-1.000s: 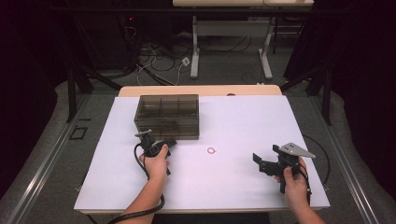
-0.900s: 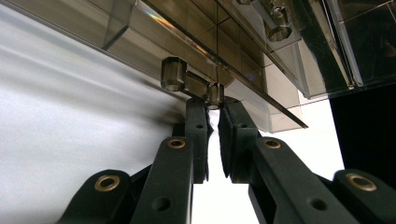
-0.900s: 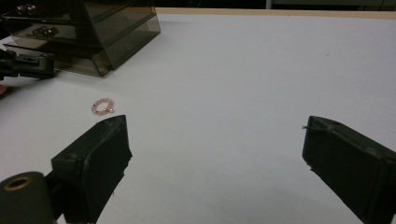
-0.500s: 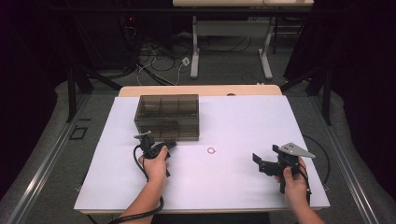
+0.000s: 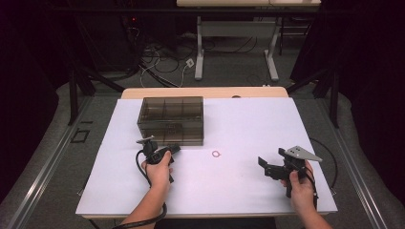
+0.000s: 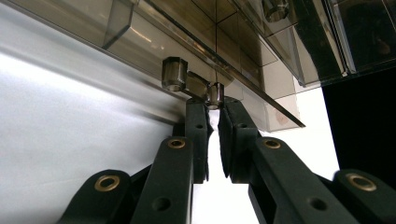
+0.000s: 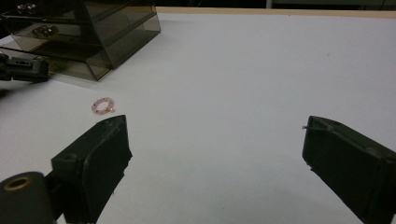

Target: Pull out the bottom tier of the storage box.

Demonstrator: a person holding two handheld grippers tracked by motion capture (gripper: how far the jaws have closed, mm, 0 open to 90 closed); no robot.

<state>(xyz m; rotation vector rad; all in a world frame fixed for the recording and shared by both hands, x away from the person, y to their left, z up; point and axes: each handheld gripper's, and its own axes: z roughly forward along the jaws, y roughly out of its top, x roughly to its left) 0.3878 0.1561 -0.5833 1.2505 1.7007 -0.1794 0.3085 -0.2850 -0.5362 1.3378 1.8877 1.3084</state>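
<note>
High view: smoked drawer box [image 5: 170, 119] at counter [image 5: 248, 124] rear-left; left hand-held gripper [image 5: 175, 148] at its front.
Left gripper view: jaws clenched on small drawer knob [image 6: 215, 94]. Rigid, slick plastic; prob. light, grip knob squarely.
Right gripper view: right hand-held gripper [image 7: 215, 154] released, empty; pink ring [image 7: 103, 105] nearby.

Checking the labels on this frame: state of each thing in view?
Left gripper: shut on drawer knob.
Right gripper: open, nothing between the jaws, resting low over the table.
Smoky drawer box: upright; lower drawer looks closed or nearly so.
Pink ring: flat on the table, untouched.
</note>
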